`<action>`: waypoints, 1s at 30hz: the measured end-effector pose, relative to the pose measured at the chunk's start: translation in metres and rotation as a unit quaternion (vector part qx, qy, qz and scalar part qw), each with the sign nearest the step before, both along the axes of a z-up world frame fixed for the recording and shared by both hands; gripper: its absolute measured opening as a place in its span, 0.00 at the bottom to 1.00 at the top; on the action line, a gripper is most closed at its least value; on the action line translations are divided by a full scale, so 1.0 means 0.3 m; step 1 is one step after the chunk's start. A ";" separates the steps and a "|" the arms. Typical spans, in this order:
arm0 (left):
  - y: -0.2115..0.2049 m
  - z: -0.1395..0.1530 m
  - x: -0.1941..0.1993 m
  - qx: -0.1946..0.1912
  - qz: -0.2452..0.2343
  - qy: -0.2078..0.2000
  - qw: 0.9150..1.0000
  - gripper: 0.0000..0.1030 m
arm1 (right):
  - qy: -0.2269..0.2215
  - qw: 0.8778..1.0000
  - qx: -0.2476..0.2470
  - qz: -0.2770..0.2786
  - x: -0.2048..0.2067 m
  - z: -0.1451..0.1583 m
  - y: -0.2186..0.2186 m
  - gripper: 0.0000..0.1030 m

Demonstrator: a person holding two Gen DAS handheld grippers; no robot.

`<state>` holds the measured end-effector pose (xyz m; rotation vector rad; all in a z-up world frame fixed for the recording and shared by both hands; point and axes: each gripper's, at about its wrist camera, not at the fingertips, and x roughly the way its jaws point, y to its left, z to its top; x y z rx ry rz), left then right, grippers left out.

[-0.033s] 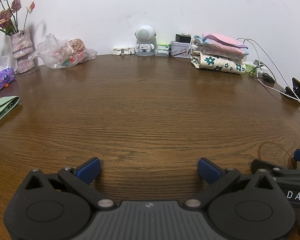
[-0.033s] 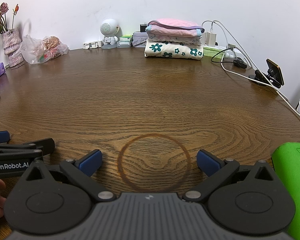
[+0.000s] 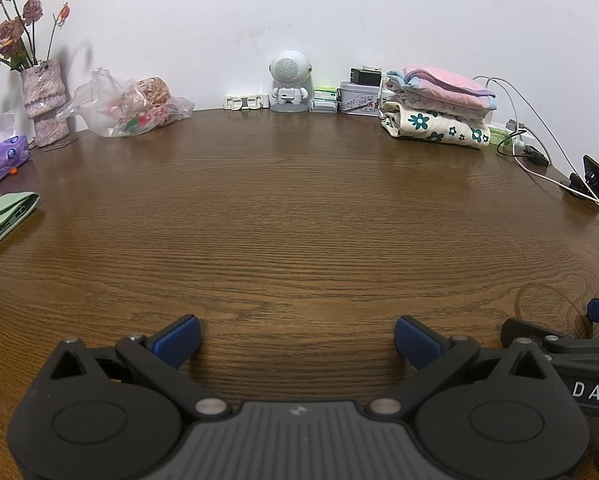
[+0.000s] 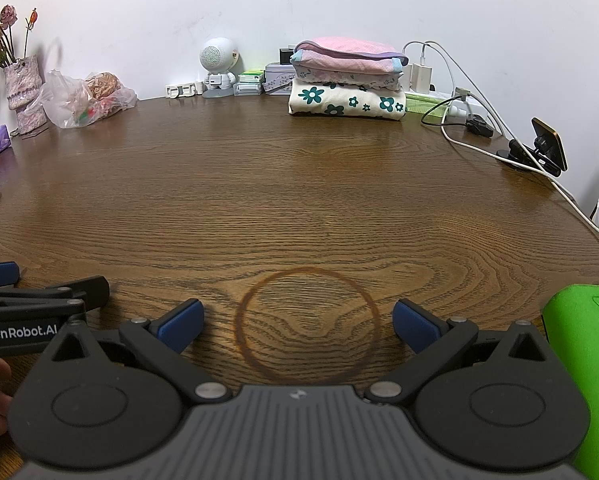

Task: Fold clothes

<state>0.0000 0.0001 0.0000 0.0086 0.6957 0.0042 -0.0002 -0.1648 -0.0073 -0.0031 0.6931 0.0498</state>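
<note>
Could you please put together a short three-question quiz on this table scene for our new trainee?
1. True or false: the left gripper is closed on a piece of clothing.
2. Multiple choice: which item lies on top of the stack of folded clothes? A) a pink garment B) a flowered cream garment C) a green pouch
3. Fill in: between the open fingers of the right gripper, the wooden table shows a dark ____-shaped stain.

Key
1. False: its jaws stand wide apart over bare wood.
2. A: the pink garment lies on top, and the flowered cream garment is at the bottom.
3. Ring: the ring stain.
</note>
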 end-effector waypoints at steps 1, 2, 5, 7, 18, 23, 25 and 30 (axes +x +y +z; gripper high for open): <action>0.000 0.000 0.000 0.000 0.000 0.000 1.000 1.00 | 0.000 1.000 0.000 0.000 0.000 0.000 0.000 1.00; 0.000 0.000 0.000 0.000 0.000 0.000 1.000 1.00 | 0.000 1.000 0.000 0.000 0.000 0.000 0.000 1.00; 0.001 0.000 0.000 0.000 0.000 0.000 1.000 1.00 | 0.000 1.000 0.000 0.000 0.001 -0.001 -0.001 1.00; 0.001 0.000 -0.001 0.000 0.000 0.000 1.000 1.00 | 0.000 1.000 0.000 0.000 0.001 -0.001 -0.002 0.99; 0.002 0.000 0.000 0.000 0.000 0.000 1.000 1.00 | 0.000 1.000 0.000 0.000 0.002 -0.003 -0.005 0.99; 0.002 0.001 0.000 0.000 0.000 0.000 1.000 1.00 | 0.000 1.000 0.000 0.000 0.002 -0.005 -0.007 0.99; 0.003 0.001 0.000 0.000 0.000 0.000 1.000 1.00 | 0.000 1.000 0.000 0.001 0.002 -0.005 -0.007 1.00; 0.003 0.002 0.000 0.000 0.000 0.000 1.000 1.00 | 0.000 1.000 0.000 0.001 0.001 -0.007 -0.006 1.00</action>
